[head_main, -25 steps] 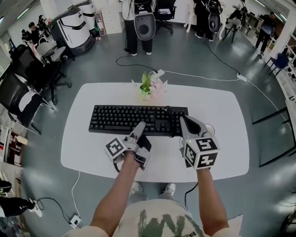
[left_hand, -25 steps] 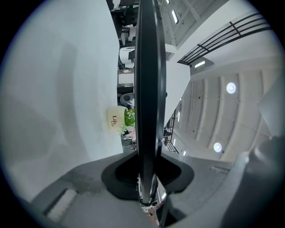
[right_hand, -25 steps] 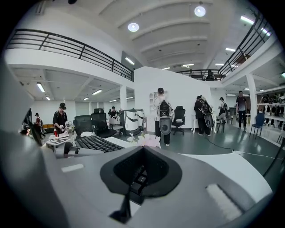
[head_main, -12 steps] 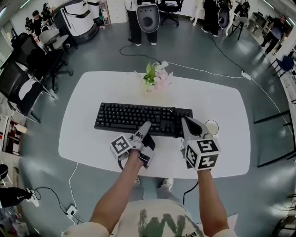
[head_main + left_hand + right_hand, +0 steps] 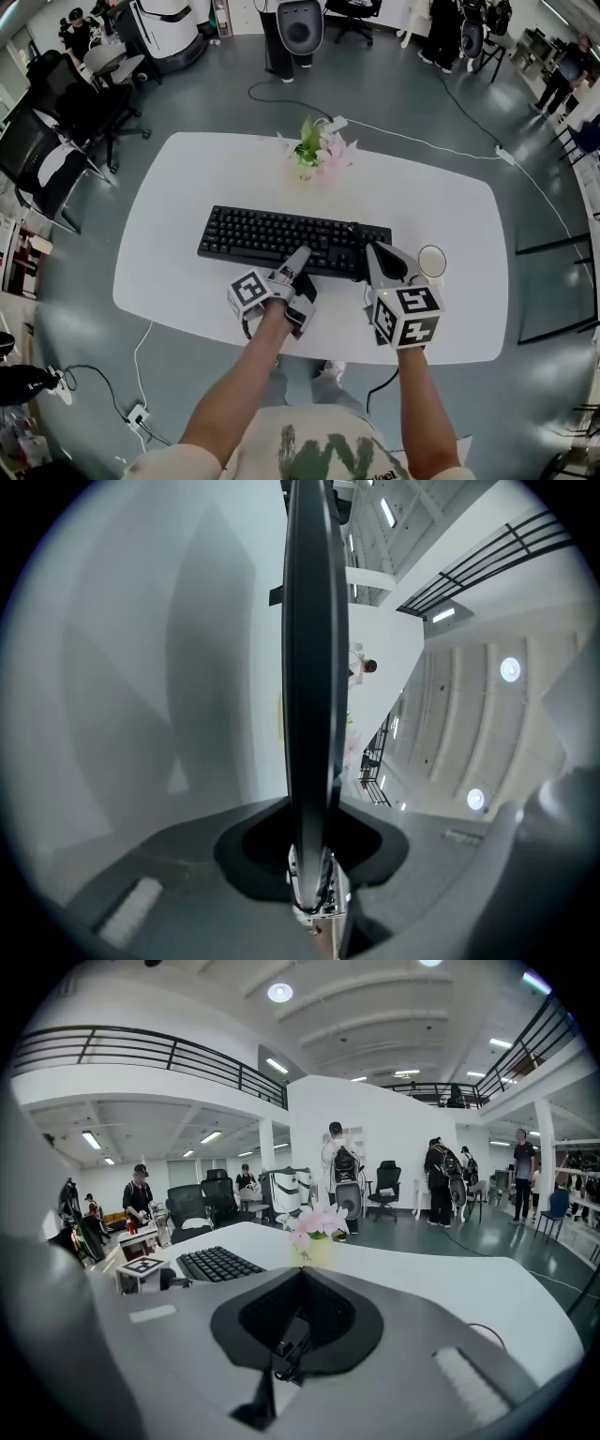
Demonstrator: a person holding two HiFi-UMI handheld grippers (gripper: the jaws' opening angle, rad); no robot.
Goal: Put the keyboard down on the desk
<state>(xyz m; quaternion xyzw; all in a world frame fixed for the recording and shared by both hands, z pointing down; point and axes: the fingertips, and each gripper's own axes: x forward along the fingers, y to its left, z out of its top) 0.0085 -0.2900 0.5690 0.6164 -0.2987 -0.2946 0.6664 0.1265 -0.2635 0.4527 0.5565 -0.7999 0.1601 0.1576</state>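
Observation:
A black keyboard (image 5: 281, 239) stretches across the middle of the white desk (image 5: 178, 216), held low and level over it; I cannot tell whether it touches. My left gripper (image 5: 300, 262) is shut on its near edge. In the left gripper view the keyboard (image 5: 309, 667) runs edge-on as a dark band between the jaws. My right gripper (image 5: 377, 255) sits by the keyboard's right near corner, jaws together with nothing between them. In the right gripper view the keyboard (image 5: 217, 1263) lies off to the left.
A small vase of pink flowers (image 5: 321, 155) stands behind the keyboard. A white round object (image 5: 431, 261) lies right of my right gripper. Office chairs (image 5: 52, 178) stand left of the desk. People and machines are at the far end of the room.
Both grippers and the keyboard have sunk toward the desk top. The left gripper keeps its hold on the keyboard's near edge.

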